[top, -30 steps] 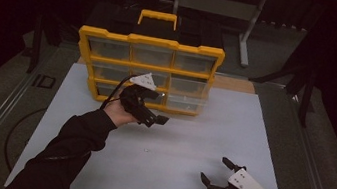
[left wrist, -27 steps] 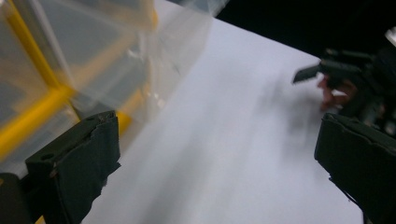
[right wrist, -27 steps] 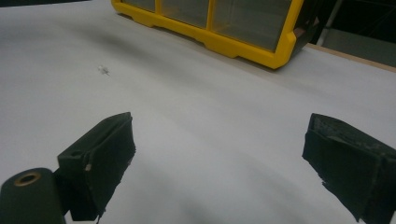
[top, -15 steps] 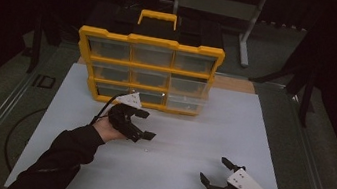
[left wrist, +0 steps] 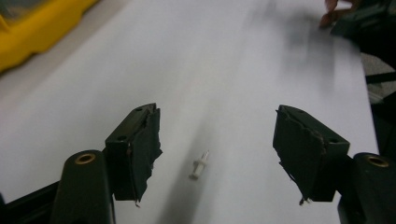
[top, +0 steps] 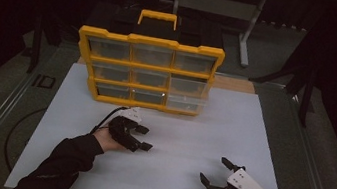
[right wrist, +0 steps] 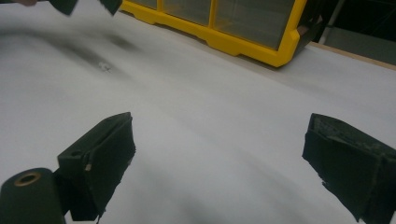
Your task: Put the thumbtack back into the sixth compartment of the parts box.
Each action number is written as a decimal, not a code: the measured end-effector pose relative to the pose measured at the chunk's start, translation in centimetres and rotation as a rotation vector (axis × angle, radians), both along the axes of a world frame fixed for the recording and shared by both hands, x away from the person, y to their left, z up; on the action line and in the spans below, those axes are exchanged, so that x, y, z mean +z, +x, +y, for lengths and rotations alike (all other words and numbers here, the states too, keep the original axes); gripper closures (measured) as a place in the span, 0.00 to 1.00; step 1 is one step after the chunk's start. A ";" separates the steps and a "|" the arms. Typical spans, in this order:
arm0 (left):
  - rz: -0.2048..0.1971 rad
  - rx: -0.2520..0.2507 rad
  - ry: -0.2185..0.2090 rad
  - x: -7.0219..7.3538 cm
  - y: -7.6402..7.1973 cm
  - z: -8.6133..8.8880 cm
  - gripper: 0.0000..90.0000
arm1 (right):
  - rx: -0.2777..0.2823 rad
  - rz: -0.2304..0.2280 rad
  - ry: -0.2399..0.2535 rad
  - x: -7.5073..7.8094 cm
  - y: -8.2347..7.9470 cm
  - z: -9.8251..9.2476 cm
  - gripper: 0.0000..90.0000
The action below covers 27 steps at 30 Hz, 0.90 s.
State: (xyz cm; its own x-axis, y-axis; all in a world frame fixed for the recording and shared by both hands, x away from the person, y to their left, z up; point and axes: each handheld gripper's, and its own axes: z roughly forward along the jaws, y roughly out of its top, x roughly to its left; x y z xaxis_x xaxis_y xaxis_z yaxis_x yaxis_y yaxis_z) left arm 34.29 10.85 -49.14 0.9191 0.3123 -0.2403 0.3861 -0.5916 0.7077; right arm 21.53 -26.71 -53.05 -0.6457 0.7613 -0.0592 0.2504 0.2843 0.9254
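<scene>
The left tongs [left wrist: 217, 149] are low over the white surface [top: 187, 127], their jaws apart and just been closing, with a small white plastic rivet [left wrist: 198, 166] lying loose between them, untouched. The step looks like the pick-up: next they must close squarely on it. The right tongs [right wrist: 219, 168] rest open, holding nothing, well off to the side.

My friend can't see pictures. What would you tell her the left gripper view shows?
A tiny white peg lies on a white table, untouched, between the two black jaws of the left hand-held gripper, which stand apart. A yellow organizer box sits at the top left corner.
</scene>
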 end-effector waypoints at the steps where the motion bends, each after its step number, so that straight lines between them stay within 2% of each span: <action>1: 0.011 -0.016 0.005 -0.3 0.0 0.0 0.41 | 0.000 0.000 0.000 0.0 0.0 0.0 0.10; 4: 0.008 -0.030 0.038 -1.1 -0.2 -0.2 0.48 | 0.000 -0.001 -0.002 0.0 0.0 0.0 0.10; 8: 0.007 -0.018 0.057 -1.9 -0.1 -0.3 0.55 | 0.000 0.002 -0.001 0.0 0.0 0.0 0.10; 11: 0.005 -0.035 0.078 -2.4 0.1 -0.4 0.62 | 0.002 0.002 -0.002 0.0 0.0 0.0 0.10; 19: 0.001 -0.061 0.128 -3.5 0.0 -1.0 0.68 | -0.001 0.003 -0.001 0.0 0.0 0.0 0.10; 22: -0.004 -0.067 0.129 -3.5 0.1 -1.0 0.70 | 0.000 0.001 -0.002 0.0 0.0 0.0 0.10; 27: -0.043 -0.084 0.153 -3.4 -0.1 -1.2 0.75 | -0.001 0.003 -0.004 0.0 0.0 0.0 0.10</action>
State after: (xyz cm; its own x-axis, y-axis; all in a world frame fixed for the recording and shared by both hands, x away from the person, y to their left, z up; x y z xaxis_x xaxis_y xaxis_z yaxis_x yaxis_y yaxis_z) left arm 34.19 9.61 -52.59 0.9518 0.2641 -0.1557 0.3022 -0.7226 0.6218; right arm 21.55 -26.69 -53.07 -0.6455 0.7615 -0.0598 0.2538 0.2877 0.9235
